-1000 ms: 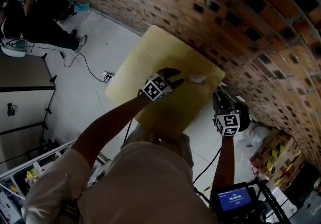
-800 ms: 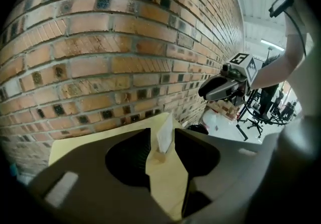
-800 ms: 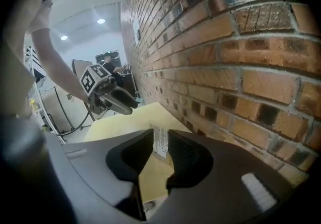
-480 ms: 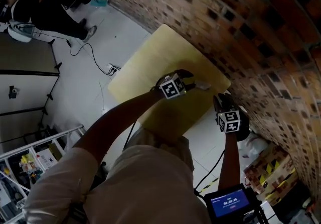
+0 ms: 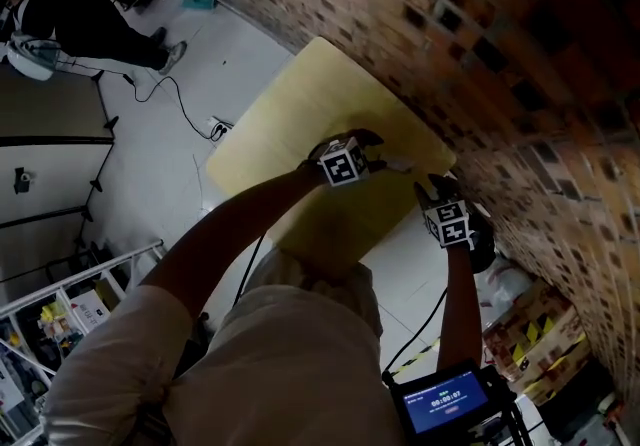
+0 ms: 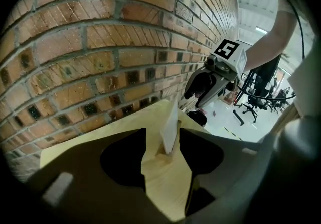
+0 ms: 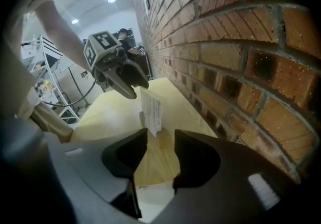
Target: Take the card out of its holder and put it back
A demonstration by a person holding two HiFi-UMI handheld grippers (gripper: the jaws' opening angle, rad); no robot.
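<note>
Card (image 6: pixel 169 126): upright in the wooden holder (image 6: pixel 163 155), long axis vertical, top edge pointing up.
Left gripper (image 6: pixel 162 135): jaws opening, card in the gap, not pinched.
Right gripper (image 7: pixel 160 135): jaws opening, nothing between them, card just beyond.

A red-brown brick wall (image 5: pixel 480 44) runs beside the pale yellow wooden desk's (image 5: pixel 290 124) far edge; glossy white floor (image 5: pixel 150 184), crossed by 1 black cable (image 5: pixel 172 126), lies off its left edge.
</note>
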